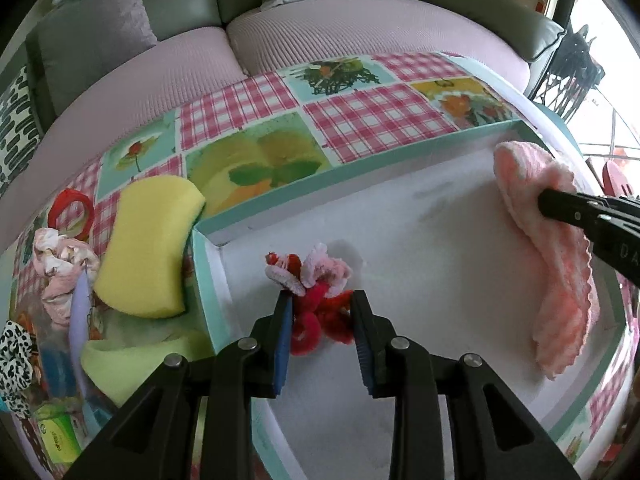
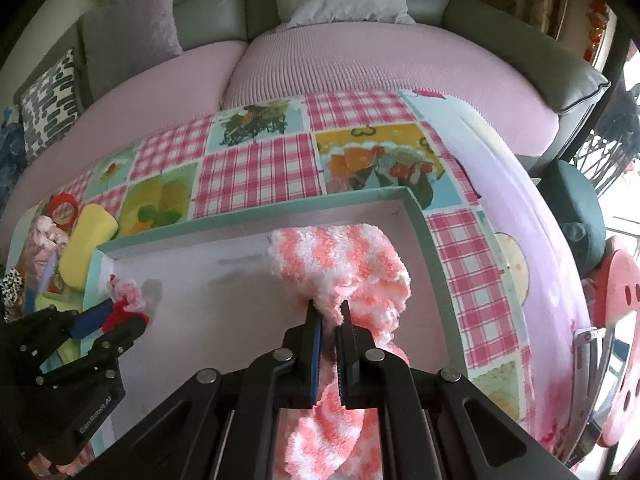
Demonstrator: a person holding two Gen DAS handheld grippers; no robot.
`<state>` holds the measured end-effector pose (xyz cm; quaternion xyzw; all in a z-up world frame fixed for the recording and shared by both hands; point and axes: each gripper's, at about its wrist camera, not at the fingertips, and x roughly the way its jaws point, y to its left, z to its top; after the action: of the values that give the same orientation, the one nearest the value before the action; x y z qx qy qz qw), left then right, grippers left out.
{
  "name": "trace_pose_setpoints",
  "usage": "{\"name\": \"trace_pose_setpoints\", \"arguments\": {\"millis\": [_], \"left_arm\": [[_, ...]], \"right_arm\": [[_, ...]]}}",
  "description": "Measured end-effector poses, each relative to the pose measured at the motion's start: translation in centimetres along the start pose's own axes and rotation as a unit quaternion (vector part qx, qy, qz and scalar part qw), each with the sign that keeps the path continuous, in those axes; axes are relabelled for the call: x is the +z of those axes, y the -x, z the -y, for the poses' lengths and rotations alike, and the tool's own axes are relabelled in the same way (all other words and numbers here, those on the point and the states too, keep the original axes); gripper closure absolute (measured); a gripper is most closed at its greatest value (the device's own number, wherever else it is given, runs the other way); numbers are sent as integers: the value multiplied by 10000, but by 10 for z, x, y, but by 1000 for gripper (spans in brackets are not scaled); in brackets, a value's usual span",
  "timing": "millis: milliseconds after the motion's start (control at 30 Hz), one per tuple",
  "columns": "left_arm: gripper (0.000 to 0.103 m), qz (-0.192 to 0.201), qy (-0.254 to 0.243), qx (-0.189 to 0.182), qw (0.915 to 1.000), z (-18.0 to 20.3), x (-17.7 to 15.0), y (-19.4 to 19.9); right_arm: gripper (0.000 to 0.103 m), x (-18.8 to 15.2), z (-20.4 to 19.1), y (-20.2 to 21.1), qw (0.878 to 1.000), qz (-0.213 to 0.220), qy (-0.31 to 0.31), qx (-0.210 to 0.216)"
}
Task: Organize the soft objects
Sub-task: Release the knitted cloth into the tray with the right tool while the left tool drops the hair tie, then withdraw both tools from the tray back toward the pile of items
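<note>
A shallow teal-rimmed tray (image 1: 264, 210) with a white floor lies on the patterned tablecloth. My left gripper (image 1: 322, 300) is open around a bunch of red and pink hair ties (image 1: 316, 280) lying on the tray floor near its left wall; it shows in the right wrist view (image 2: 124, 300) too. My right gripper (image 2: 328, 312) is shut on a fluffy pink-and-white striped sock (image 2: 352, 264), which lies in the tray's right part. In the left wrist view the sock (image 1: 552, 272) drapes along the tray's right side with the right gripper's fingers (image 1: 560, 204) on it.
Left of the tray lie a yellow sponge (image 1: 148, 244), a red ring (image 1: 72, 210), a pale pink crumpled cloth (image 1: 60, 264), a leopard-print scrunchie (image 1: 14, 364) and a light green cloth (image 1: 120, 364). A pink-covered sofa (image 1: 320, 28) stands behind the table.
</note>
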<state>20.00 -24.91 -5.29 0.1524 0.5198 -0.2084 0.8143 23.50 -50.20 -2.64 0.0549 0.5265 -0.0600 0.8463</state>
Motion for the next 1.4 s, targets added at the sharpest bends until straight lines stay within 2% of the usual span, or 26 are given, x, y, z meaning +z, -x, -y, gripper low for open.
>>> {"name": "trace_pose_setpoints", "arguments": {"millis": [300,433,567,733,800,867,1267,1400], "left_arm": [[69,-10,18,60,10000,-1,1,4],[46,39,135,43,9999,-6,2,13],[35,196,185,176,9995,-11,1,29],[27,258,454,270,9983,-25,-1,44],[27,258,571,354,9974,-32,-3,51],[16,251,668,434,9965,-39,-7,57],[10,493,1145,699,9897,-84,-42,98],[10,666,1346,774,9856,-101,-54,112]], "right_arm": [[93,1,-6,3,9999,-17,125,-32],[90,0,-7,11,10000,7,96,-25],[76,-3,-8,20,10000,13,63,23],[59,-6,-12,31,9999,43,123,11],[50,-9,-16,36,9999,46,165,4],[37,-12,-20,41,9998,48,199,28],[4,-30,-49,66,9995,96,232,201],[0,-36,-59,72,9993,128,255,238]]}}
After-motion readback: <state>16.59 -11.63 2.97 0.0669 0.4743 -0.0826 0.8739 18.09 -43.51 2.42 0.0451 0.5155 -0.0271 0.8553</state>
